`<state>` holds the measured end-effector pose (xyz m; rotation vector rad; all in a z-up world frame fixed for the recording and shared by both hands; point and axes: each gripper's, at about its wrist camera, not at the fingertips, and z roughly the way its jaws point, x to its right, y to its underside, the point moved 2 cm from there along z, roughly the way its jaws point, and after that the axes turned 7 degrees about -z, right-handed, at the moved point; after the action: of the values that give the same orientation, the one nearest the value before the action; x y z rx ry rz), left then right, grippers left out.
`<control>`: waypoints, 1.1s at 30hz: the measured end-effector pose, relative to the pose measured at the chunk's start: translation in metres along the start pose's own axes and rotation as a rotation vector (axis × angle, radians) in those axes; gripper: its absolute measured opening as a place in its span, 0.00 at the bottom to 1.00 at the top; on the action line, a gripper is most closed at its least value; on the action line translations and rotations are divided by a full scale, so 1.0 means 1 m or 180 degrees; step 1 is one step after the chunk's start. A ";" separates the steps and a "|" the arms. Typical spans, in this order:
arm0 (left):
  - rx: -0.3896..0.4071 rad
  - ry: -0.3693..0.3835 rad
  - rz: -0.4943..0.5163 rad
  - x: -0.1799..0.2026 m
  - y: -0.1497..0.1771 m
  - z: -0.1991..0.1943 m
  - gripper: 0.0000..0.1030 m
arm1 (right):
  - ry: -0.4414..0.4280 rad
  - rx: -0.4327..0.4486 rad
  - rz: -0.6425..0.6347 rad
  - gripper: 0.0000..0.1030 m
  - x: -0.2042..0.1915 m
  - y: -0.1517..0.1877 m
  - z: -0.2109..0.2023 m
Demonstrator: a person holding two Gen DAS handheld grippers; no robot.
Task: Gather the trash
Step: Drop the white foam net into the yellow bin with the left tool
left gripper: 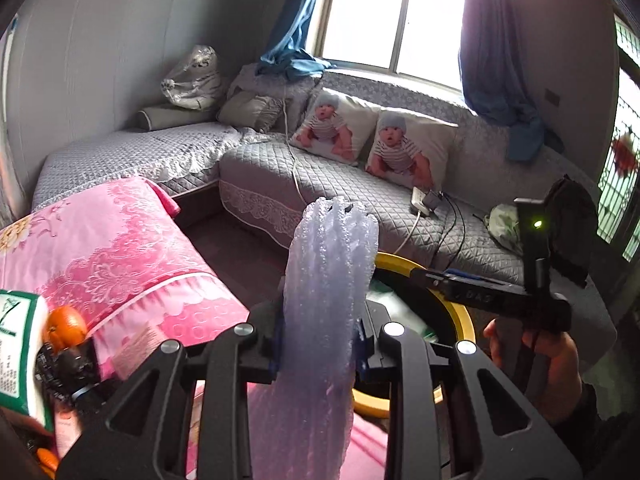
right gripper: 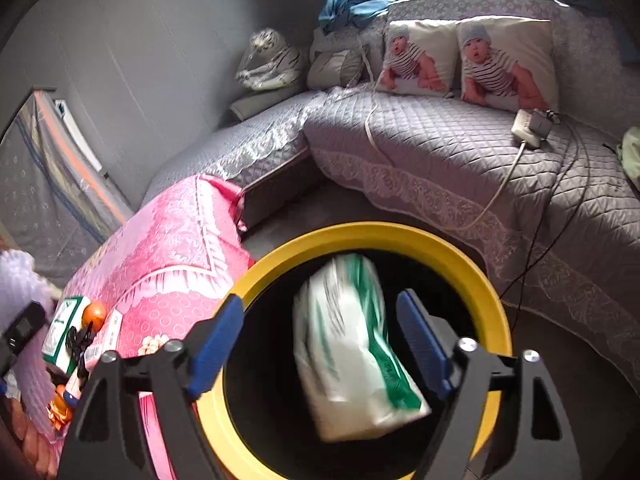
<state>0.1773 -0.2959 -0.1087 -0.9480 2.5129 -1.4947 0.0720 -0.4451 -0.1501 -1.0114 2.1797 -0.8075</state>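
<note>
Your left gripper (left gripper: 320,344) pinches one strip of bubble wrap (left gripper: 332,280), which stands upright between the pads. Your right gripper (right gripper: 320,344) is spread wide above one yellow-rimmed bin (right gripper: 460,264). One green-and-white packet (right gripper: 352,344) sits blurred between its blue fingers (right gripper: 218,340), touching neither, inside the bin's mouth. Your right hand (left gripper: 556,368) holds that gripper tilted down. Left of the bin lies one pink-covered table (right gripper: 168,240) with one orange (right gripper: 94,314) and one green-and-white box (right gripper: 64,328) at its near edge. Open floor separates bin and grey sofa (right gripper: 460,152); two baby-print cushions (right gripper: 420,60) stand farthest.
</note>
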 end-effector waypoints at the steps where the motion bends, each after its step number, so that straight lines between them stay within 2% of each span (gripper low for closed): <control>1: -0.0017 -0.0004 0.0037 0.005 0.000 0.006 0.24 | -0.0001 0.0050 0.0063 0.75 0.007 0.000 -0.006; 5: -0.0177 0.0052 0.0189 0.032 0.002 0.045 0.24 | -0.0031 0.0319 0.0389 0.78 0.043 0.003 -0.038; 8: -0.0290 0.0063 0.0245 0.048 0.005 0.077 0.24 | 0.0049 0.0526 0.0488 0.80 0.067 0.004 -0.066; 10: -0.0370 0.0114 0.0242 0.057 0.008 0.098 0.34 | 0.0061 0.0651 0.0532 0.81 0.079 0.003 -0.084; 12: -0.0380 0.0092 0.0191 0.061 0.011 0.111 0.76 | 0.0110 0.0758 0.0544 0.84 0.087 0.004 -0.101; 13: -0.0301 0.0056 0.0170 0.063 0.012 0.112 0.82 | 0.0162 0.0819 0.0529 0.85 0.090 0.004 -0.110; 17: -0.0226 0.0100 0.0041 0.060 0.009 0.108 0.91 | 0.0247 0.0977 0.0499 0.86 0.094 0.007 -0.128; 21: -0.0113 0.0060 -0.0223 0.041 0.000 0.076 0.92 | 0.0186 0.1073 0.0447 0.89 0.086 0.006 -0.134; 24: 0.0169 -0.0184 -0.0467 0.022 -0.009 0.036 0.92 | -0.0003 0.1034 0.0316 0.90 0.065 0.004 -0.130; 28: 0.0561 -0.0581 -0.0674 -0.003 -0.020 -0.024 0.92 | -0.0429 0.0865 -0.0003 0.91 0.020 0.001 -0.118; 30: 0.0834 -0.0940 -0.0695 -0.016 -0.024 -0.061 0.92 | -0.0615 0.0789 -0.0221 0.92 -0.008 0.002 -0.112; 33: 0.1321 -0.1528 -0.0544 -0.030 -0.022 -0.116 0.92 | -0.0863 0.0670 -0.0565 0.92 -0.052 0.006 -0.103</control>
<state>0.1708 -0.1973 -0.0371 -1.2762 1.7466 -1.5182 0.0230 -0.3716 -0.0758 -1.1442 1.7565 -0.9016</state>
